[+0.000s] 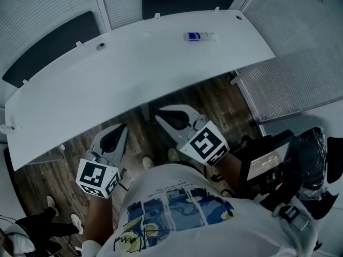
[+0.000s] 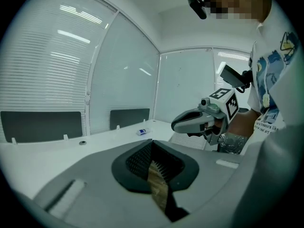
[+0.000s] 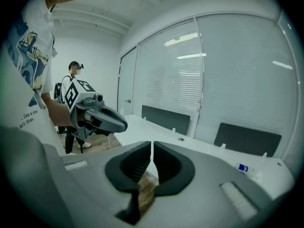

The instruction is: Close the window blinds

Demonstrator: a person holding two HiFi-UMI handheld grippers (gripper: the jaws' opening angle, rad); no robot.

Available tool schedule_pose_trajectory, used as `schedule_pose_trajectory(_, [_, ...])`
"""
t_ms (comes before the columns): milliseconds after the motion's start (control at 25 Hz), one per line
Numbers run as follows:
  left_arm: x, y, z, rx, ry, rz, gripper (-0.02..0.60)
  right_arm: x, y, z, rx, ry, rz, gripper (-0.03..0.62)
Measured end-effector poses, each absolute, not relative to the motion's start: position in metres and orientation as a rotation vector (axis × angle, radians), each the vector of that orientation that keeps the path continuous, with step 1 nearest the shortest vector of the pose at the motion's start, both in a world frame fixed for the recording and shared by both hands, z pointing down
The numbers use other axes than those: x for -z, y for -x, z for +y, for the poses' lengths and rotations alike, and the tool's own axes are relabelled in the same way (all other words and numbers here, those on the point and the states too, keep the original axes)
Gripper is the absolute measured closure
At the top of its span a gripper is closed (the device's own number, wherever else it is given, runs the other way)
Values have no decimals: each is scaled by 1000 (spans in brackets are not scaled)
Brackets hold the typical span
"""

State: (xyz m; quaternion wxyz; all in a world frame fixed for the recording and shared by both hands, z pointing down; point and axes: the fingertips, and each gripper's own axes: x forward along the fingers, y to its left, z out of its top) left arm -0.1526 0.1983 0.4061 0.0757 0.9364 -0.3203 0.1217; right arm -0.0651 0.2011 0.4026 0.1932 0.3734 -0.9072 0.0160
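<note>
Slatted white blinds (image 1: 48,4) cover the glass wall beyond the table; they also show as the blinds (image 2: 42,65) at the left of the left gripper view and the blinds (image 3: 173,75) in the right gripper view. My left gripper (image 1: 115,138) hangs close to my body, below the near edge of the table, shut with nothing in it. My right gripper (image 1: 179,116) is beside it, also shut and empty. Each gripper view shows its own jaws closed, left gripper (image 2: 152,148) and right gripper (image 3: 152,146), and the other gripper alongside. Both are far from the blinds.
A long white curved table (image 1: 134,74) lies between me and the blinds, with a small blue-and-white object (image 1: 198,36) on it. Dark panels (image 1: 187,1) stand behind it. Black equipment (image 1: 289,165) is at my right. Another person (image 3: 71,108) stands at the back left.
</note>
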Motion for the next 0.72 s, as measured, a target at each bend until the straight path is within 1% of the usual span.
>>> schedule_pose_trajectory(720, [-411, 165, 197, -369, -2797, -947, 577, -408, 78, 200, -56, -1037, -2520, 579])
